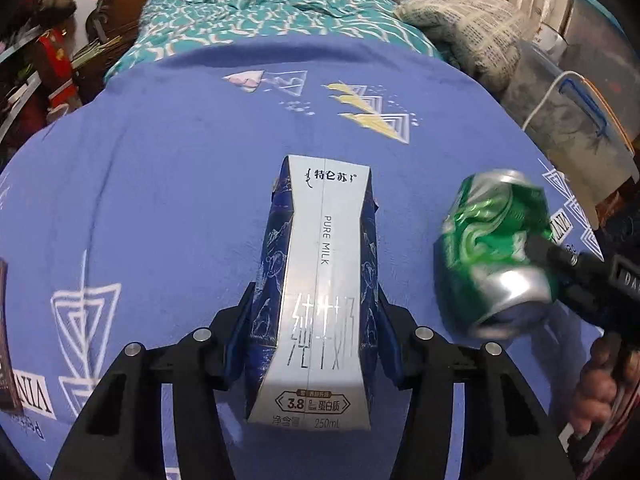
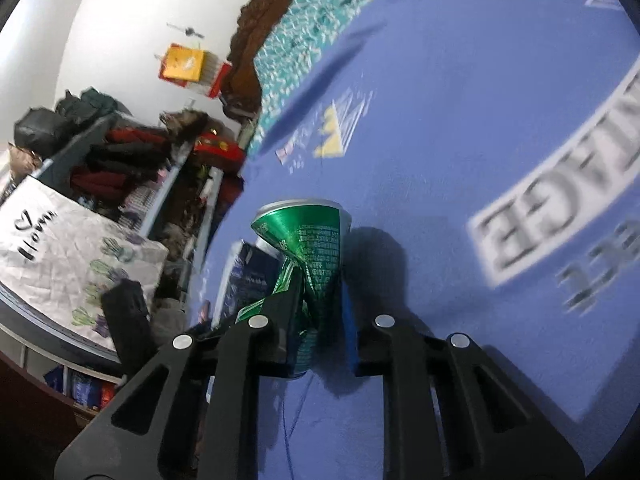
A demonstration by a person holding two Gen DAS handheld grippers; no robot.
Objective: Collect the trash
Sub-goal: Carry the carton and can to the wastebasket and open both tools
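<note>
A blue and silver milk carton (image 1: 320,280) lies on the blue bed sheet (image 1: 160,160). My left gripper (image 1: 316,296) is shut on it, its pads pressing the carton's sides inward near the middle. To its right is a crushed green can (image 1: 496,248), pinched by the black fingers of my right gripper (image 1: 552,252). In the right wrist view the can (image 2: 316,240) stands twisted and squeezed between the two pads of the right gripper (image 2: 320,284), just over the sheet. The carton (image 2: 244,280) shows behind the can on the left.
A teal patterned quilt (image 1: 248,12) and a folded newsprint blanket (image 1: 472,28) lie at the bed's far end. A grey plastic bin (image 1: 572,120) stands off the right side. Cluttered shelves (image 2: 120,160) line the left. A person's hand (image 1: 600,392) holds the right gripper.
</note>
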